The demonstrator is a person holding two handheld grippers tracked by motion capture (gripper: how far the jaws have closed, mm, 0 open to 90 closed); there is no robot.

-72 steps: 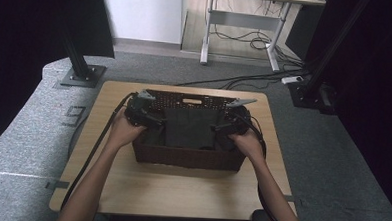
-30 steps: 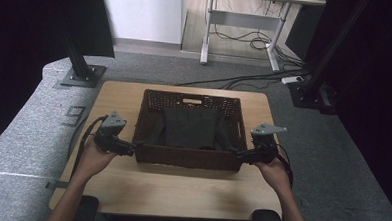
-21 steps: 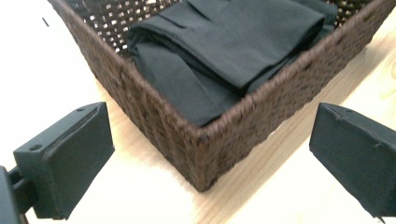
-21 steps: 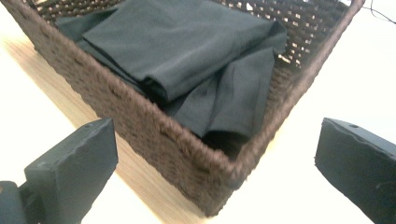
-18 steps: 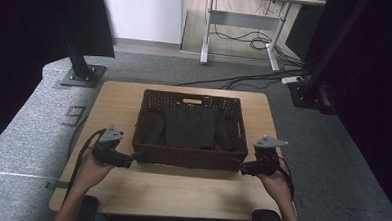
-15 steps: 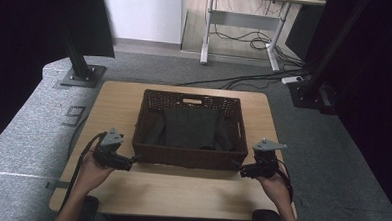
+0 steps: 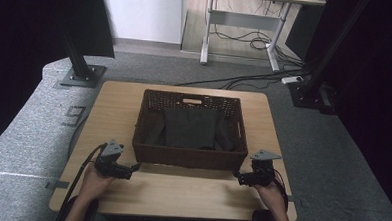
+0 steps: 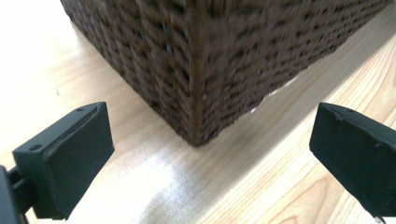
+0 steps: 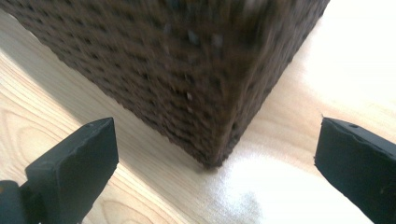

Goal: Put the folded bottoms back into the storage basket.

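A dark brown wicker basket (image 7: 187,156) stands in the middle of the wooden table (image 7: 180,190), with folded dark cloth (image 7: 190,128) lying inside it. My left gripper (image 7: 131,167) rests on the table just off the basket's near left corner (image 8: 198,116), jaws wide open and empty. My right gripper (image 7: 237,177) sits off the near right corner (image 9: 219,140), also open with nothing between its jaws. Both gripper views look straight at those basket corners from close up.
Bare tabletop runs along the near edge between my hands. Black stand bases (image 7: 80,75) and cables (image 7: 247,42) lie on the grey floor beyond the table, and a white desk frame (image 7: 238,17) stands at the back.
Both grippers came out of the basket, moved apart and back toward the near edge, and now sit low by the basket's near corners. The cloth stayed in the basket.
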